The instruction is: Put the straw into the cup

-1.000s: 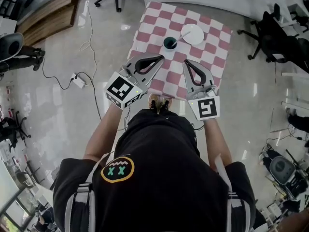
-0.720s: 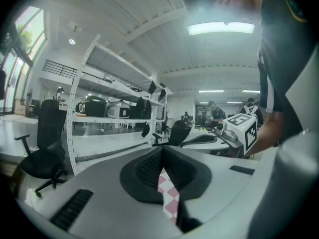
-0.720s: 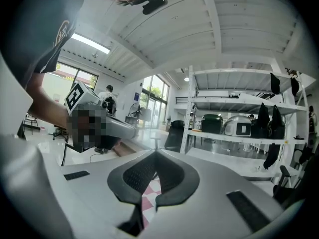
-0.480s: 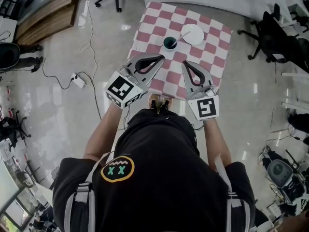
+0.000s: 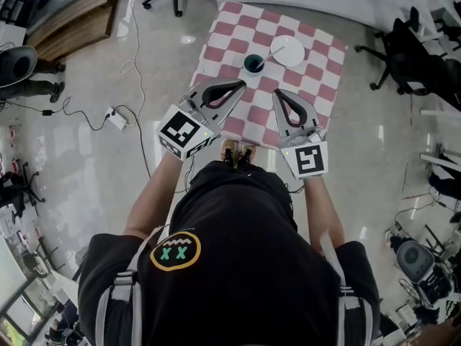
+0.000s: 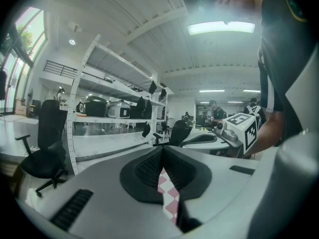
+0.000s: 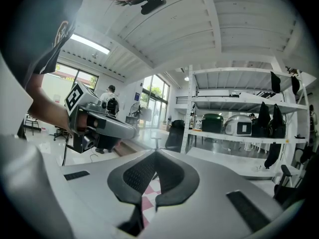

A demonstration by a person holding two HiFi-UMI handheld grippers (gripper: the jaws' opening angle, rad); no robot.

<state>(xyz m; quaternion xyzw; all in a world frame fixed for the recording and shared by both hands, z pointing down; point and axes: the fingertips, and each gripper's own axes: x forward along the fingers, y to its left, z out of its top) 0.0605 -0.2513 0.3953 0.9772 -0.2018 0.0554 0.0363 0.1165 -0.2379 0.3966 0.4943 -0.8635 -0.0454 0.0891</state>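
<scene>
A dark teal cup (image 5: 253,64) stands on the far part of the red-and-white checked table (image 5: 317,85). A thin white straw (image 5: 264,61) appears to lean out of it toward a white plate (image 5: 287,50). My left gripper (image 5: 242,85) is held in the air short of the cup, its jaws closed together and empty. My right gripper (image 5: 276,93) hovers beside it, also shut with nothing held. In the left gripper view the left gripper (image 6: 162,151) points level across the room. The right gripper (image 7: 155,153) does the same in its own view, so neither view shows the cup.
The table stands on a glossy floor with a cable and power strip (image 5: 115,119) to its left. Office chairs (image 5: 403,49) stand at the right. Metal shelving with rice cookers (image 6: 99,108) lines the room.
Both grippers hold their place in front of the cup. Only a chair at the far left edge of the floor has shifted.
</scene>
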